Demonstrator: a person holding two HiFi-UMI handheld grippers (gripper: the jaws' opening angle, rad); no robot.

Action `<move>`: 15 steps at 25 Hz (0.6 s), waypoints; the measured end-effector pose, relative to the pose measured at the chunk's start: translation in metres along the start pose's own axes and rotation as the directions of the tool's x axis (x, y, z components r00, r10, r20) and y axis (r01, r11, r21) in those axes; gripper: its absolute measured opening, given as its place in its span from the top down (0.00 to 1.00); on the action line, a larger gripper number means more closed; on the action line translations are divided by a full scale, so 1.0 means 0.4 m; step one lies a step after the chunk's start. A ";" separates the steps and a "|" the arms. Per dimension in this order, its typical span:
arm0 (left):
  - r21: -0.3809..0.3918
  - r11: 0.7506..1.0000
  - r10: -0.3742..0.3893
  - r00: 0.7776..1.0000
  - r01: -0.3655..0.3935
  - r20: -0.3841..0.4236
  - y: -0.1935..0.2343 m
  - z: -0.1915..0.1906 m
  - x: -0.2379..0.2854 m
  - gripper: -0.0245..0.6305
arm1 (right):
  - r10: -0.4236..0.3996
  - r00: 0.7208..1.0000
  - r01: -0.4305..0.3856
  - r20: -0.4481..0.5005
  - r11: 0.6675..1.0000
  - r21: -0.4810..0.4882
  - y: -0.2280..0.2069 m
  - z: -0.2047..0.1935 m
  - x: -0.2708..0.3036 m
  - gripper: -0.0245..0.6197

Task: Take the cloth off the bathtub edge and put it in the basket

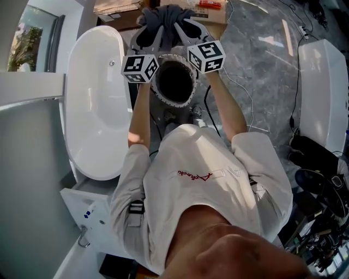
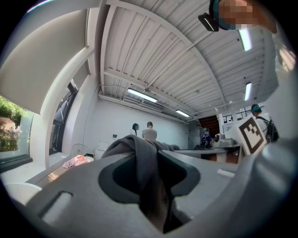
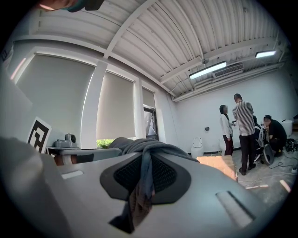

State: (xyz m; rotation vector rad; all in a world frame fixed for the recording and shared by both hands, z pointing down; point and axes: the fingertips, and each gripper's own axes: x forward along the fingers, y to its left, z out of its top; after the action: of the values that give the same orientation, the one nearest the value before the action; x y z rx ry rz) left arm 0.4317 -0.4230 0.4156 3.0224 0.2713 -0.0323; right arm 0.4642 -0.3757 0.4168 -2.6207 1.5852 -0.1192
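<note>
A dark grey cloth (image 1: 166, 16) hangs bunched between my two grippers, held up in front of me beyond the round dark basket (image 1: 174, 82). My left gripper (image 1: 158, 24) is shut on one part of the cloth (image 2: 144, 162), which fills the gap between its jaws. My right gripper (image 1: 177, 24) is shut on another part of the cloth (image 3: 142, 179), a fold of it pinched between its pads. The white bathtub (image 1: 95, 103) lies to the left of the basket, its edge bare.
Cardboard boxes (image 1: 117, 6) stand beyond the cloth. A white unit (image 1: 322, 92) stands at the right, with cables on the grey floor. Several people (image 3: 242, 130) stand far across the room. A white cabinet (image 1: 90, 212) sits at the tub's near end.
</note>
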 end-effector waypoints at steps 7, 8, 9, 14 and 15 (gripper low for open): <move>-0.044 0.999 0.010 0.998 -0.012 -0.057 0.011 -0.108 -0.025 0.78 | -0.004 0.998 0.006 -0.058 0.999 0.036 0.008 -0.110 -0.003 0.89; -0.050 0.999 0.013 0.998 -0.016 -0.067 0.010 -0.125 -0.031 0.78 | -0.003 0.998 0.006 -0.067 0.999 0.043 0.011 -0.128 -0.006 0.89; -0.056 0.998 0.016 0.997 -0.020 -0.075 0.011 -0.142 -0.037 0.78 | -0.002 0.997 0.006 -0.076 0.999 0.048 0.014 -0.146 -0.008 0.89; -0.091 0.995 0.029 0.992 -0.040 -0.119 0.017 -0.232 -0.069 0.78 | 0.001 0.992 0.008 -0.124 0.997 0.073 0.031 -0.239 -0.016 0.89; -0.099 0.994 0.031 0.991 -0.044 -0.128 0.018 -0.252 -0.076 0.78 | 0.003 0.991 0.007 -0.136 0.997 0.078 0.034 -0.260 -0.018 0.89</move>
State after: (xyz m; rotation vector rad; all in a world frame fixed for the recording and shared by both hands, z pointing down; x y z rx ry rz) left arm 0.4044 -0.4246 0.5174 2.9310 0.2190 0.1713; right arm 0.4379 -0.3781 0.5185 -2.6048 1.5828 -0.3594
